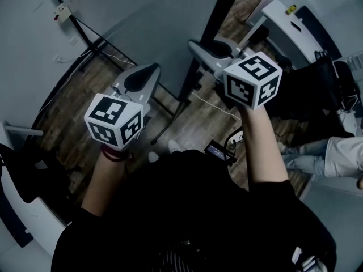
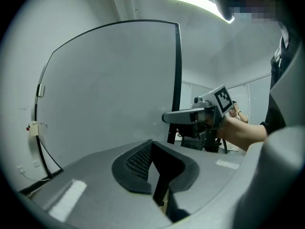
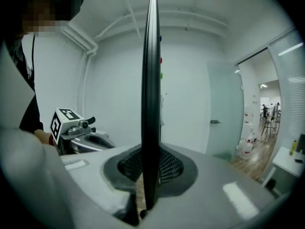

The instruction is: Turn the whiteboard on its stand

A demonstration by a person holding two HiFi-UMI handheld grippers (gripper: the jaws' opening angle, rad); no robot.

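The whiteboard (image 1: 142, 16) is a big pale panel in a black frame (image 1: 212, 33) on a dark stand (image 1: 170, 103). My right gripper (image 1: 212, 50) is at its right edge. In the right gripper view that black edge (image 3: 151, 80) runs straight up between the jaws, and my right gripper (image 3: 145, 175) is shut on it. My left gripper (image 1: 139, 75) is held further left, facing the board's front. In the left gripper view the board's face (image 2: 109, 89) fills the background, and my left gripper (image 2: 159, 171) is open with nothing between its pads.
Cables (image 1: 215, 103) trail over the wooden floor under the stand. A white table (image 1: 289, 13) with dark gear stands at the back right. Another person's legs (image 1: 317, 157) are at the right. A small wall box (image 1: 62, 10) hangs behind the board.
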